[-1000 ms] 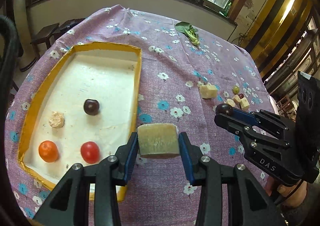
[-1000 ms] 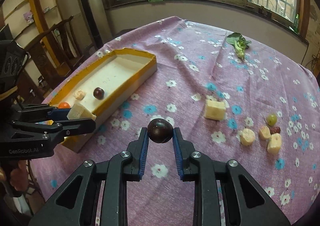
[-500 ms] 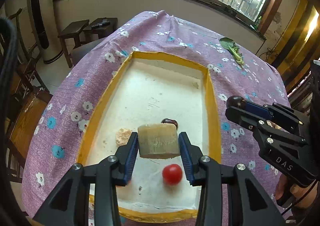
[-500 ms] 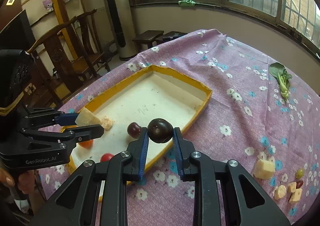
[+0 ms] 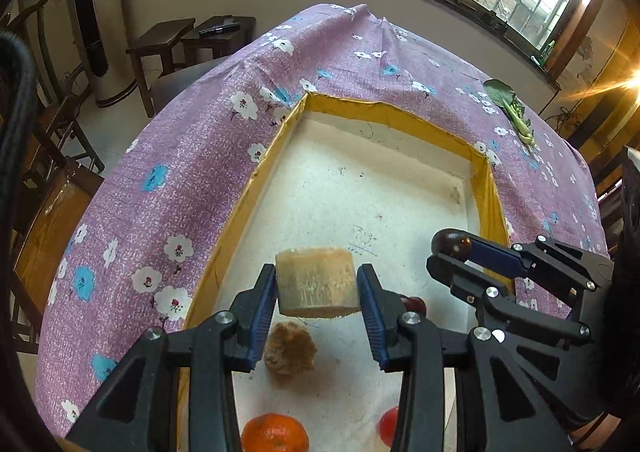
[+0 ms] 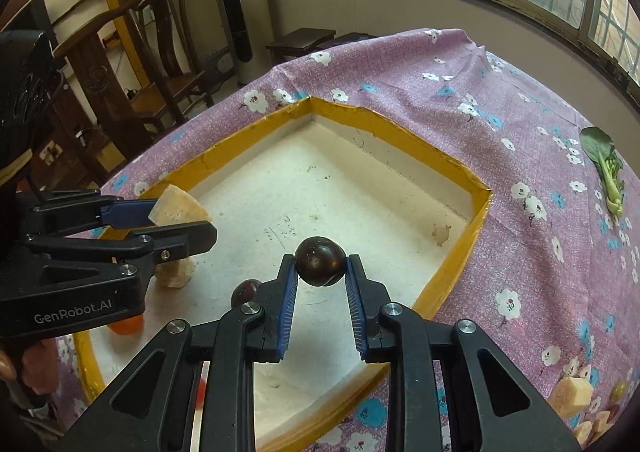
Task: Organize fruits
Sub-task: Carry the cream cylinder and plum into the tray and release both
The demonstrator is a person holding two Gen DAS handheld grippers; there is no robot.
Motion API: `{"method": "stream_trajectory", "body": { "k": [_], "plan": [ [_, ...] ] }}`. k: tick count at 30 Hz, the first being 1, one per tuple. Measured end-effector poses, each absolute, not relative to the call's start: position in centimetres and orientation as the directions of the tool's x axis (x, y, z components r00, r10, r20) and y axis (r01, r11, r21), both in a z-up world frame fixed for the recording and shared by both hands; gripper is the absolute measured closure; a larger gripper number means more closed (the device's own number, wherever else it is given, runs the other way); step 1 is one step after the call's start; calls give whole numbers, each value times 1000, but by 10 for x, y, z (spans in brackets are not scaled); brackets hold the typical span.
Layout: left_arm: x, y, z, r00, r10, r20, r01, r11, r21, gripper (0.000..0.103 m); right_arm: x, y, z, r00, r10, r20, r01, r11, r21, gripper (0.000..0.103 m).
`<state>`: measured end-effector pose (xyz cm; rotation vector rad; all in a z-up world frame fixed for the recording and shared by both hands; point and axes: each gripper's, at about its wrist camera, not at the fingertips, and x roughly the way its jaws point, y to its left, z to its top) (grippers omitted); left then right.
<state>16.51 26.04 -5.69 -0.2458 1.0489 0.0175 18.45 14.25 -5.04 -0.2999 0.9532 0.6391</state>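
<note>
My left gripper (image 5: 317, 284) is shut on a pale yellow fruit chunk (image 5: 316, 282) and holds it above the near left part of the yellow-rimmed white tray (image 5: 256, 187). My right gripper (image 6: 320, 268) is shut on a dark plum (image 6: 320, 260) above the tray's middle (image 6: 460, 167). In the tray lie a rough beige piece (image 5: 290, 348), an orange (image 5: 275, 434), a red tomato (image 5: 387, 423) and a second dark plum (image 6: 245, 290). The right gripper also shows in the left wrist view (image 5: 450, 246), and the left gripper in the right wrist view (image 6: 180, 215).
Several yellow fruit chunks (image 6: 570, 396) and a grape (image 6: 619, 389) lie on the purple flowered tablecloth (image 6: 520, 252) at the right. A green leafy vegetable (image 6: 606, 163) lies at the far right. Wooden chairs (image 6: 132, 63) and stools (image 5: 172, 39) stand beyond the table's left edge.
Both grippers have moved left from the tablecloth to over the tray, each still holding its fruit. The tray's contents have slid toward the bottom of both views.
</note>
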Motion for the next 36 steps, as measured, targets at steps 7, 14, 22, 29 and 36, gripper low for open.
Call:
{"method": "stream_trajectory", "body": {
  "k": [7,14,22,29,36],
  "plan": [
    [178,259,-69,481,-96,-872,-131,975,-180,60,189,149,-61,400,351,-847,-639,769,17,79],
    [182,254,-73,458,-93,-884,-128,977,-170,59,188,151,-63,410,331,-850,-644,765,-13,77],
    [180,254,-69,450,-90,-888,-134,977,-168,58,186,149,-60,410,330,-850,-641,767,-11,68],
    [165,253,-58,469,-89,-879,-133,976,-170,53,177,137,-45,419,347,-839,-619,785,15,68],
    [143,240,-45,485,-99,-869,-118,977,-178,50,161,112,-29,421,387,-821,-579,811,85,68]
  ]
}}
